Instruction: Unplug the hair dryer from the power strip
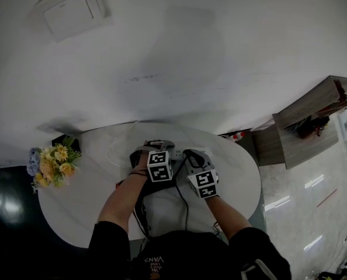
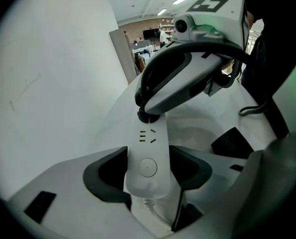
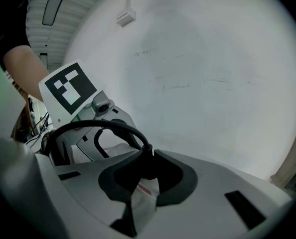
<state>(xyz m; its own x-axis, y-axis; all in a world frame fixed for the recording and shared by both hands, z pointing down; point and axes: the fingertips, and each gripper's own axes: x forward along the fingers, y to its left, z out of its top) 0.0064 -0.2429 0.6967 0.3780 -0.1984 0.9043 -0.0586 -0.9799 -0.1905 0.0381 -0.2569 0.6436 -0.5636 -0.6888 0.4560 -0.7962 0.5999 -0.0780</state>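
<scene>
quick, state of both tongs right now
left tongs: closed on the white power strip
right tongs: closed on the black plug

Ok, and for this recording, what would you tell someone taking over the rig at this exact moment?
Left gripper: jaws clamped across the white power strip, holding it on the round table.
Right gripper: jaws shut on the black plug at the strip's far end. Its cable arcs away to the left.
Done: both grips are set.
Left: the plug looks seated in the strip, so pull it out while holding the strip down. The hair dryer itself cannot be made out.
</scene>
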